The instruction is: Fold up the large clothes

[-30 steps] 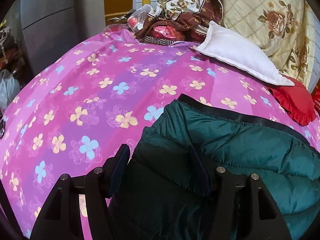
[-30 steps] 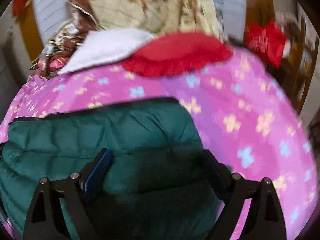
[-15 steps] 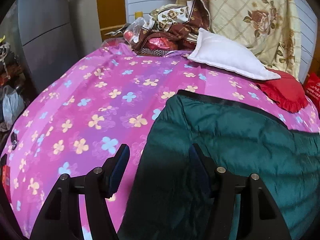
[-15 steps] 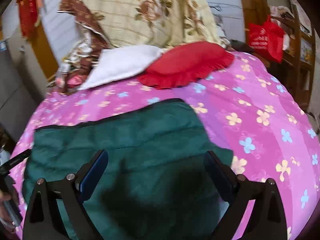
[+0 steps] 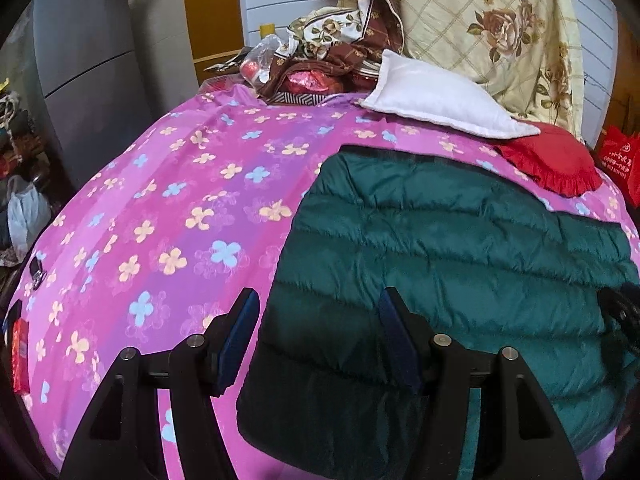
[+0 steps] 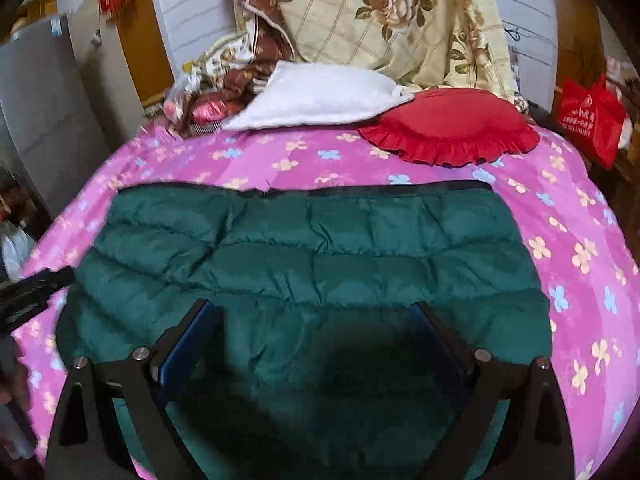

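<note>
A dark green quilted puffer jacket (image 5: 460, 248) lies folded flat on the pink flowered bedspread (image 5: 180, 208). It fills the middle of the right wrist view (image 6: 320, 264). My left gripper (image 5: 318, 316) is open and empty, held above the jacket's left edge. My right gripper (image 6: 316, 324) is open and empty, held above the jacket's near middle. The right gripper shows as a dark shape at the right edge of the left wrist view (image 5: 624, 320); the left gripper shows at the left edge of the right wrist view (image 6: 32, 292).
A white pillow (image 5: 444, 96) and a red ruffled cushion (image 5: 556, 160) lie at the bed's far side, by a heap of floral bedding (image 5: 332, 56). A red bag (image 6: 592, 120) hangs at the right. A grey cabinet (image 5: 88, 80) stands left of the bed.
Both grippers have lifted up and back from the jacket, so more of the jacket and bed shows. The jacket now lies flat and untouched.
</note>
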Motion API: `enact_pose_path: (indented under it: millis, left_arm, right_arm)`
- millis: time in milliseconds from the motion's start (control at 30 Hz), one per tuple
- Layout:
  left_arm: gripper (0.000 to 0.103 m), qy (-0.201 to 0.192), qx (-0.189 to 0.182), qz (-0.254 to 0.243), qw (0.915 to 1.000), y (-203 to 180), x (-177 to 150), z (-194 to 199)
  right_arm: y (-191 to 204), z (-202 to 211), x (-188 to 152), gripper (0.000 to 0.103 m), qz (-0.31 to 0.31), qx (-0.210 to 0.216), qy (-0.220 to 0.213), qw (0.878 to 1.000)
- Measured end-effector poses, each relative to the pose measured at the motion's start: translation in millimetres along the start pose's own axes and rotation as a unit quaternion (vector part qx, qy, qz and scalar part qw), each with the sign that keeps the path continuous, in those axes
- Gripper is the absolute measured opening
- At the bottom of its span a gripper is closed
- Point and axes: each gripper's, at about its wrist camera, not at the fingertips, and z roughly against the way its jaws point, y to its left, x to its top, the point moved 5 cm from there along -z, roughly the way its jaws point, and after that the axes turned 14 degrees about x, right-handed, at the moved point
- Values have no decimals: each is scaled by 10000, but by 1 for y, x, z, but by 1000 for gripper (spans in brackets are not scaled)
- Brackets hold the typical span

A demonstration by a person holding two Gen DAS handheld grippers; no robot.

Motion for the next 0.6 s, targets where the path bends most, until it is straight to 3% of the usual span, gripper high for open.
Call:
enact_pose_path:
  millis: [333, 467, 600]
  left_arm:
    - [44, 142, -85, 14, 9999, -5, -3, -21]
    - [44, 115, -72, -37, 9999, -8, 0, -25]
    - [44, 71, -14, -108, 9999, -13, 2, -29]
  right_arm:
    - [-25, -39, 10, 99, -287, -297, 135, 9991]
    - [-29, -15, 19, 99, -281, -193, -79, 9994]
    - [-57, 4, 24, 99, -285, -552, -218, 9978]
